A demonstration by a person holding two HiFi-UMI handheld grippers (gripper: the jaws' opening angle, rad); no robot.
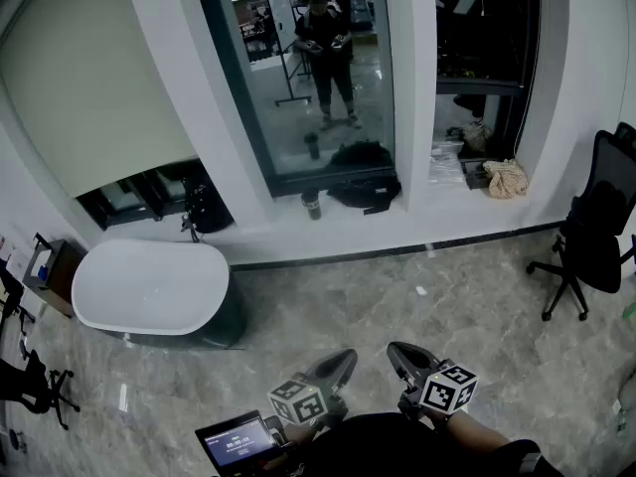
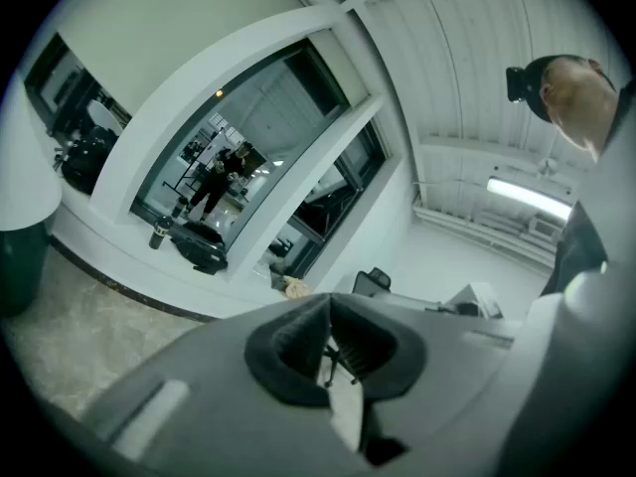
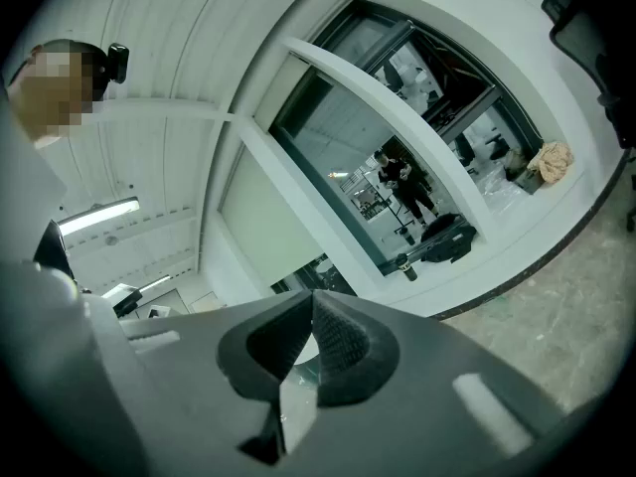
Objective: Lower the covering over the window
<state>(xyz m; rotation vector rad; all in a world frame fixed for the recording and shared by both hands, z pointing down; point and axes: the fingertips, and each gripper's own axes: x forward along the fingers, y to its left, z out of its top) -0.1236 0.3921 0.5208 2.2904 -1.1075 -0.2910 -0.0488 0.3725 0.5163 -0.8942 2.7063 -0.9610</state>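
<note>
Evidently nothing is in hand yet: the left gripper (image 1: 336,368) and right gripper (image 1: 405,358) sit at the bottom of the frame, jaws pressed together and empty. The roller blind (image 1: 89,97) hangs partly lowered at upper left, well away. Stepping close first, then opening the jaws onto its bottom edge, would serve best.

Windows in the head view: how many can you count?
3: the left window mostly covered by its blind, the middle window and right window bare. More may lie outside the frame.
</note>
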